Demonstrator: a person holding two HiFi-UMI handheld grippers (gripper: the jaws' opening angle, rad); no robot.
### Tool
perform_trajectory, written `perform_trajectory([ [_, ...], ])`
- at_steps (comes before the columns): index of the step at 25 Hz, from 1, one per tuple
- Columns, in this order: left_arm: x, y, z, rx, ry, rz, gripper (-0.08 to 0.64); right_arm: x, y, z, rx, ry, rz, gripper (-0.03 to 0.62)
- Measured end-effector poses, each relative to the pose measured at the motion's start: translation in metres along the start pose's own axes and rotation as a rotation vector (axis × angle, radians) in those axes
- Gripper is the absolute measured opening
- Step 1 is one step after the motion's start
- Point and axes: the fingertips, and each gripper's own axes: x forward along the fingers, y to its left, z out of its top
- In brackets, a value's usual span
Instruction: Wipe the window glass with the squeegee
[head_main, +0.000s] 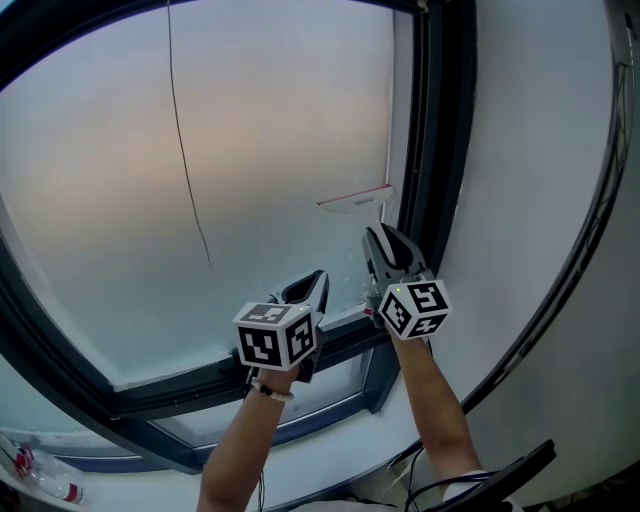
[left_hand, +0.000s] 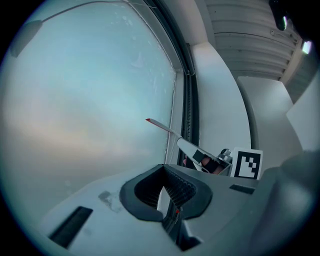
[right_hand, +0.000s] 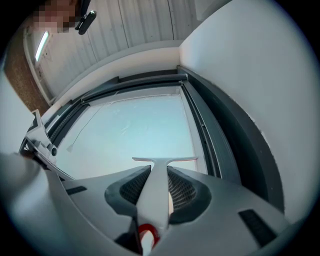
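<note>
Clamping the squeegee (right_hand: 155, 186) by its handle, your right gripper (head_main: 386, 243) holds the blade at the window glass (head_main: 200, 170), just beside the window frame's (head_main: 436, 130) right upright. Your left gripper (head_main: 306, 291) hangs near the frame's bottom rail, pinched nearly closed and empty. No cleared band shows in the glass, so the wiping looks barely begun.

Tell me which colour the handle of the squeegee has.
The squeegee handle is white, red at its near end; the right gripper view shows it best.
</note>
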Motion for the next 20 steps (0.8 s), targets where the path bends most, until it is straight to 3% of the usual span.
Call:
perform_trajectory([
  [11, 0.010, 0.004, -0.063, -0.061, 0.092, 0.009, 0.000, -0.033, 0.007, -0.066, 0.036, 0.075, 0.002, 0.084],
  [20, 0.006, 0.014, -0.109, -0.107, 0.134, 0.053, 0.000, -0.060, 0.013, -0.117, -0.005, 0.139, -0.045, 0.084],
])
